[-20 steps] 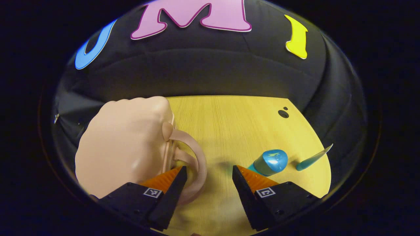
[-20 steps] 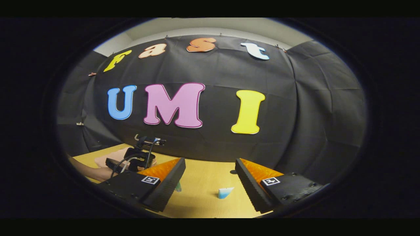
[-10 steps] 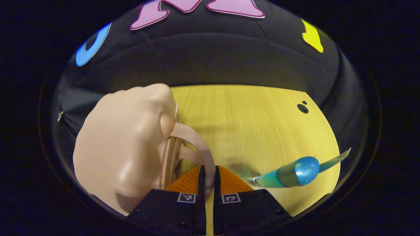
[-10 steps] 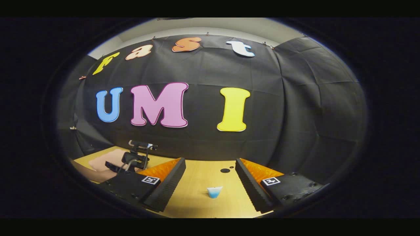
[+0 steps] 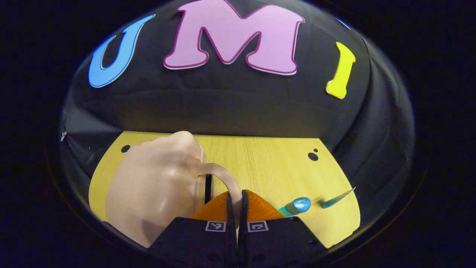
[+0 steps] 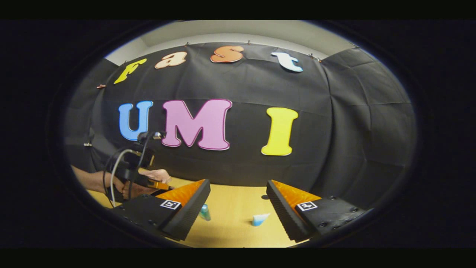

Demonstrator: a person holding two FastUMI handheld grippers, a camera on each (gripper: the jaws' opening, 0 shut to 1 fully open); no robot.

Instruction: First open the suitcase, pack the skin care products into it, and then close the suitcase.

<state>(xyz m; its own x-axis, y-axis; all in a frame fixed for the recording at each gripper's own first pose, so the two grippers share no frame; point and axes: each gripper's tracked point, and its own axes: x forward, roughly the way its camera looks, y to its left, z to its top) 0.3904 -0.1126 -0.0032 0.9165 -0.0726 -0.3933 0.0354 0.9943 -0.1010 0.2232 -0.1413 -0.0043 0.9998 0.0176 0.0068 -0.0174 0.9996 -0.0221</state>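
While the left gripper (image 5: 237,201) has its two fingers pressed together on the curved handle (image 5: 223,176) of the pale pink suitcase (image 5: 152,190), the case sits on the yellow wooden table (image 5: 260,163) just left of that grip, with a dark slit showing between its two halves beside the handle. Right of the fingers, a teal bottle with a shiny blue cap (image 5: 295,206) lies on the tabletop, and a flat teal tube (image 5: 336,198) lies just beyond it, apart from it. In the right gripper view, the right gripper (image 6: 238,203) hangs above the table with its fingers spread wide and nothing between them. Past them lie the bottle (image 6: 204,212) and the tube (image 6: 259,219). Farther left, a hand (image 6: 139,182) holds the left gripper.
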